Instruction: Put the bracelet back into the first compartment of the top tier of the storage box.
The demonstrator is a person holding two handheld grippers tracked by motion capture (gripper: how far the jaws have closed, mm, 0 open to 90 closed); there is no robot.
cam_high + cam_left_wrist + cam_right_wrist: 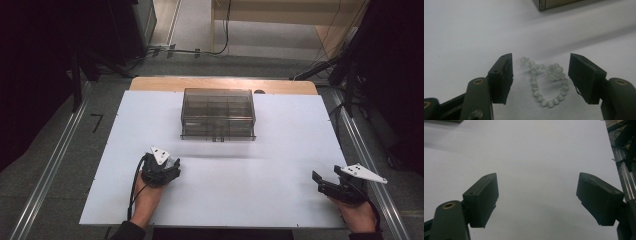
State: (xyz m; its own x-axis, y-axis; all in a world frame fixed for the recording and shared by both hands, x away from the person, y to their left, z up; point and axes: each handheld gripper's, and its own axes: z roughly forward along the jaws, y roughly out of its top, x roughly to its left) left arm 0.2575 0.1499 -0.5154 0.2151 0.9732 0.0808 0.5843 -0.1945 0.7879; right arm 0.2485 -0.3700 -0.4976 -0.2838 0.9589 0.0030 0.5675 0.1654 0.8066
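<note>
A string of small pale translucent beads (546,82) lies curled on the white table top, between the two jaws of my left gripper (541,80), which is open and held low over it. In the high view the left gripper (161,167) sits at the table's front left and hides the beads. My right gripper (327,184) is at the front right corner, open, with bare white surface (536,170) between its jaws. A smoky transparent compartment box (218,114) with its lid shut stands at the middle back.
The white board (280,150) covers most of a wooden table (150,82). Metal rails (47,170) run along both sides on the grey floor. Cables and dark stands (345,65) crowd the back corners. A corner of the box (554,3) shows just beyond the beads.
</note>
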